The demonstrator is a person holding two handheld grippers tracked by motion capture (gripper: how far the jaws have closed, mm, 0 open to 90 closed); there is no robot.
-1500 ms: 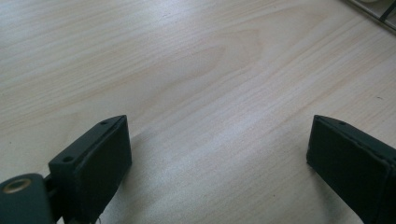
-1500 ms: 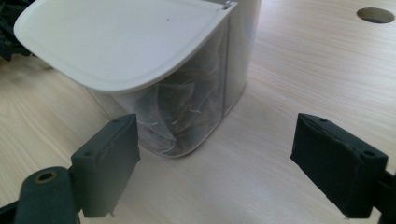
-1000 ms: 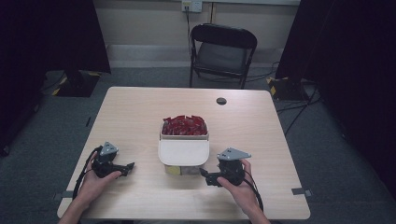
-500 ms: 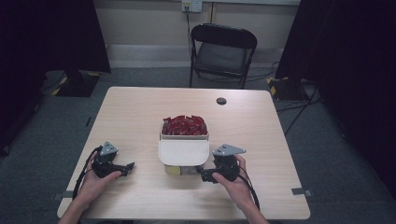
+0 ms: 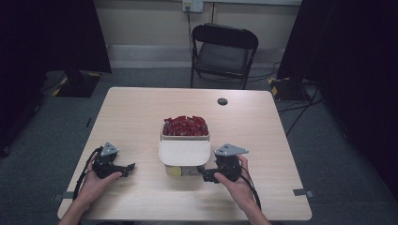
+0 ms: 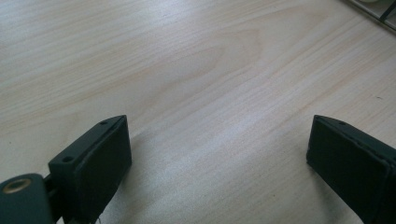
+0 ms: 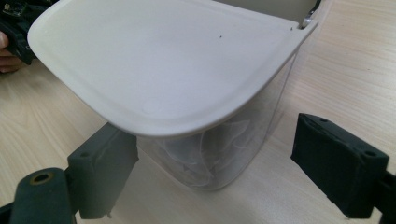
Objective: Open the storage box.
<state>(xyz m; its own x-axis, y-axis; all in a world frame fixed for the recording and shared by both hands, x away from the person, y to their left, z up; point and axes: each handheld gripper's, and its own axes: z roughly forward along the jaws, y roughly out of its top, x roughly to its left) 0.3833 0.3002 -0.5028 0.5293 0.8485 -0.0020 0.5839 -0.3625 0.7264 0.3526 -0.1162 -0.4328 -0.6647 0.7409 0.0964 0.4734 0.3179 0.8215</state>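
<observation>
Bin (image 5: pixel 184 157) sits mid-table (image 5: pixel 141 112), a bit toward the person's edge. Clear body, white lid (image 5: pixel 184 151) closed over the near half; far half open and full of red packets (image 5: pixel 185 125).

Right gripper (image 5: pixel 210 175) is at the bin's near right corner, low on the table, held in the right hand (image 5: pixel 233 180). Jaws spread wide. In the right gripper view the gripper (image 7: pixel 212 177) faces the clear wall (image 7: pixel 219 154) under the lid (image 7: pixel 163 65) overhang; one jaw looks just beside the wall, the other stands well off it. Contact: can't tell. Nothing pinched. Crumpled white stuff shows through the wall, can't identify it.

Left gripper (image 5: pixel 126 168) is well left of the bin, resting low over bare table, left hand (image 5: pixel 96 180) on it. Jaws spread, nothing between them; left gripper view confirms, just wood grain between the pads (image 6: pixel 105 172), and the bin's corner barely in at the top right.

Grey plate (image 5: pixel 230 150) on top of the right gripper sits just beside the lid's right edge in the high view.

Also there: small dark disc (image 5: pixel 222 101) on the table's far side, well apart from the bin. Black folding chair (image 5: pixel 224 51) beyond the far edge.
</observation>
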